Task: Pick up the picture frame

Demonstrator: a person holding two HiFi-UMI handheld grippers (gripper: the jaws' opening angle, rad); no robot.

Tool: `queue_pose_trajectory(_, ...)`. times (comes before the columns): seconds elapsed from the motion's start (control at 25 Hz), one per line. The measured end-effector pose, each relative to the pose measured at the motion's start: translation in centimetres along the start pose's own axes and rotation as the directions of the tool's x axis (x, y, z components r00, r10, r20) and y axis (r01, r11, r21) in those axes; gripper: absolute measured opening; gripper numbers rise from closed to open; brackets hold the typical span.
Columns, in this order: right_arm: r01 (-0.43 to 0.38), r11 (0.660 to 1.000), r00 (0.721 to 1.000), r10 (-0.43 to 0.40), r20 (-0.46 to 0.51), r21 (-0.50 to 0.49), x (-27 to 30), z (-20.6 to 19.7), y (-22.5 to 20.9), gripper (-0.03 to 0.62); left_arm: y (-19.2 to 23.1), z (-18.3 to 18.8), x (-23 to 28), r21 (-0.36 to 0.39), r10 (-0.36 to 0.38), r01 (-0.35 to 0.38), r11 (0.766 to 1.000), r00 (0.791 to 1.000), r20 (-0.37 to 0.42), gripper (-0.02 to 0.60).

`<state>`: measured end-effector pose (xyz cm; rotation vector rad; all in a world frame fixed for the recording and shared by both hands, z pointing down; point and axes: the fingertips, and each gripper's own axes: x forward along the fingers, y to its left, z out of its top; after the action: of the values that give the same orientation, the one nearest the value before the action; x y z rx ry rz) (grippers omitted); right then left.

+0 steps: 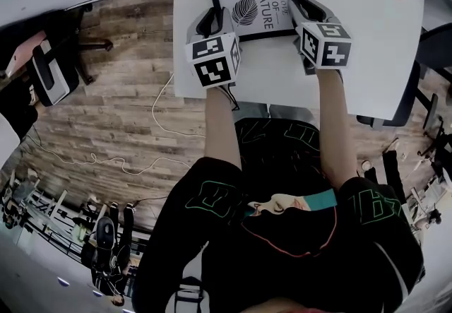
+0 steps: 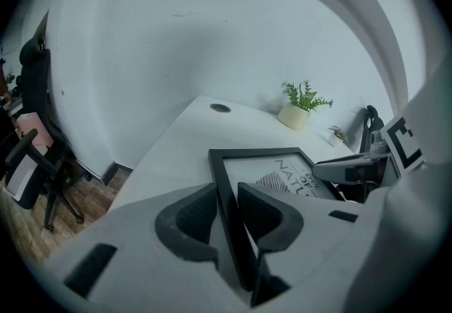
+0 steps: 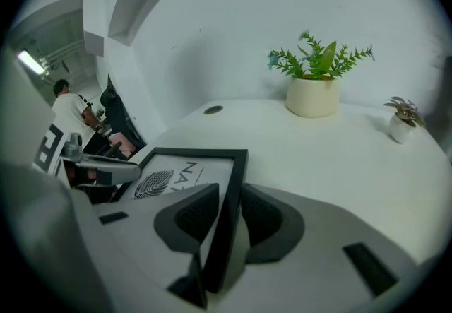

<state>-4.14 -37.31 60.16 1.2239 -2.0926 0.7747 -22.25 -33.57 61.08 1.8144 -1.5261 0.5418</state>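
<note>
Table point(image 1: 367, 57); right gripper point(image 3: 229, 193) open astride frame point(image 3: 180, 172)

Soft, even indoor light; strong fisheye warp, perhaps slightly blurred foreground.

"OF NATURE" on the picture frame point(image 1: 254, 9) print

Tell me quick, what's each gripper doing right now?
Left gripper: jaws flank the picture frame at its left edge; pressing or not, cannot tell.
Right gripper: open, picture frame's right edge between its jaws.
</note>
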Motion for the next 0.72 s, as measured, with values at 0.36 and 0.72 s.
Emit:
queue_pose_trajectory(0.36, -0.003, 0.996, 0.999, 0.007, -0.047, 0.093, -0.3, -0.3, -0.3, 0.084, -0.2, -0.3, -0.3, -0.018, 0.015, -0.016, 1.0, 1.0, -0.015, 0.087)
queue_pose_trajectory(0.72, -0.028, 0.996, 0.998, 0.024, 0.049, 0.087, -3.9, -0.7, -0.4, 0.074, -2.3, -0.9, -3.4, -0.039, 0.047, -0.045, 0.998, 0.997, 0.054, 0.074)
